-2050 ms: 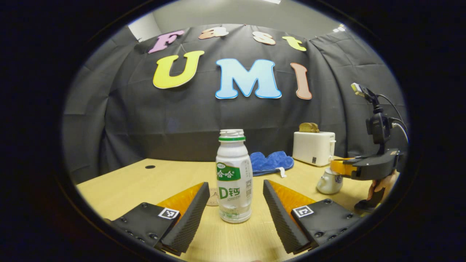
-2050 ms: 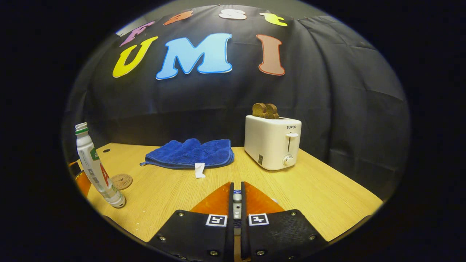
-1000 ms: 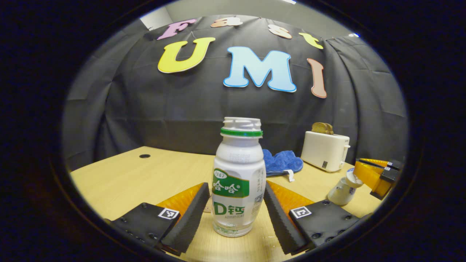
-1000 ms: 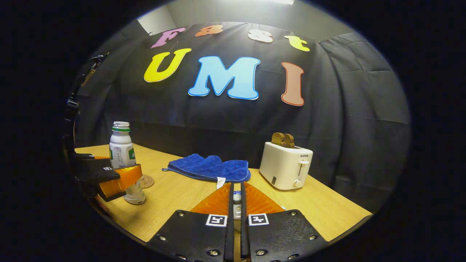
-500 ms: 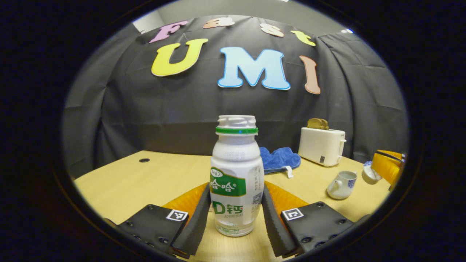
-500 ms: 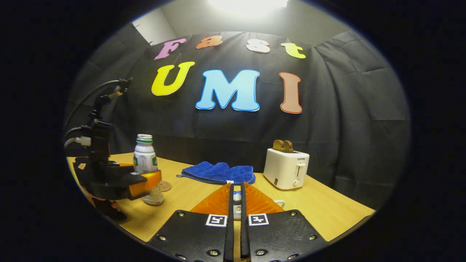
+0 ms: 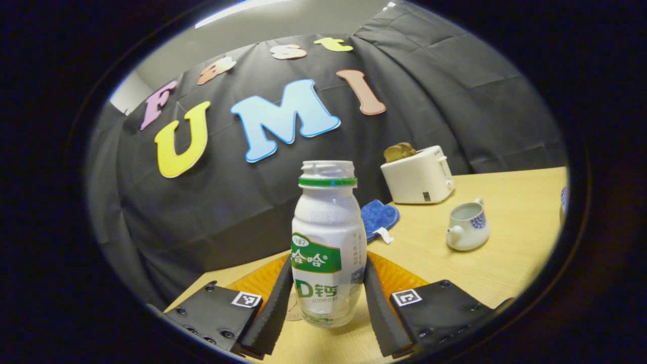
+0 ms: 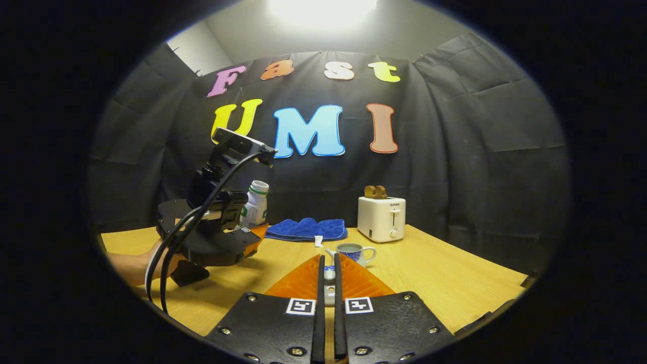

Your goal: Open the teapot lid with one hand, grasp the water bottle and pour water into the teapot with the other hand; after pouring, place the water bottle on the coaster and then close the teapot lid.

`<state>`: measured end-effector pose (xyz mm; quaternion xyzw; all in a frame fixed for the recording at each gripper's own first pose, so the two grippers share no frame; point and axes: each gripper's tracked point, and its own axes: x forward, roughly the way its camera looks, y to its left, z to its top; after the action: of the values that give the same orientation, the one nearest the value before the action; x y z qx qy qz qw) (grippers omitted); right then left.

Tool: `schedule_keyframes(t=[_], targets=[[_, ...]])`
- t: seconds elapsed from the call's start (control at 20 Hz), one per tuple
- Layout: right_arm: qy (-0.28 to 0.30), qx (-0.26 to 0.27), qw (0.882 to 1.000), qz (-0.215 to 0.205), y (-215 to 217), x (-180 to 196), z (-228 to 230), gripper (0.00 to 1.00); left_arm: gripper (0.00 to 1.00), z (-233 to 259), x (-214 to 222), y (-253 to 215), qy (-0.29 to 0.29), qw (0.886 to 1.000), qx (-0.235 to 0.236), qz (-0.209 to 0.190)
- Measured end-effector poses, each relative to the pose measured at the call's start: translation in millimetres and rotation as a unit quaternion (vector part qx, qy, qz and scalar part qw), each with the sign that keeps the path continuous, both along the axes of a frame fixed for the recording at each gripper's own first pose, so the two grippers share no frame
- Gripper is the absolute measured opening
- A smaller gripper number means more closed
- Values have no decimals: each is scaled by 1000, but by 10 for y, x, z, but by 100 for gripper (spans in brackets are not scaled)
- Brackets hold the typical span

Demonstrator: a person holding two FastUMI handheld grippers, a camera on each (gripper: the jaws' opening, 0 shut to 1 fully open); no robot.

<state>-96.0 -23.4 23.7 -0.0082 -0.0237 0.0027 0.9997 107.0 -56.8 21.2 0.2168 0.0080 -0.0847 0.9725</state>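
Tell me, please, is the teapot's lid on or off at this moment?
Off. The teapot stands on the table with its mouth open, and the right tool is shut on the lid, held away from it.

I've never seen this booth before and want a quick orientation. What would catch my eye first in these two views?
Front and centre in the left gripper view stands a white water bottle, uncapped, clamped between the left gripper. Farther off to the right, the teapot sits open on the wooden table, behind it a white toaster with bread and a blue cloth. In the right gripper view, the right gripper pinches the lid's knob.
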Motion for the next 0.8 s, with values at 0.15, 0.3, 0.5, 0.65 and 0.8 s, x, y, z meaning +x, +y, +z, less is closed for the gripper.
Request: schedule_keyframes(t=[0.15,0.3,0.5,0.65,0.8], targets=[[2,-2,1000,-12,-112,-102,-14,7,83,-11,77,-161,-7,999,50,-12],[0,-4,1000,-21,-197,-162,7,7,82,-22,164,-331,-14,995,93,-25],[-3,-7,999,-34,-304,-207,28,7,83,-119,254,-577,-13,989,142,-49],[-5,-10,999,-43,-382,-220,33,7,83,-167,349,-692,-16,982,183,-54],[-8,-11,999,-50,-439,-248,52,7,72,-226,445,-780,-24,969,238,-57]])
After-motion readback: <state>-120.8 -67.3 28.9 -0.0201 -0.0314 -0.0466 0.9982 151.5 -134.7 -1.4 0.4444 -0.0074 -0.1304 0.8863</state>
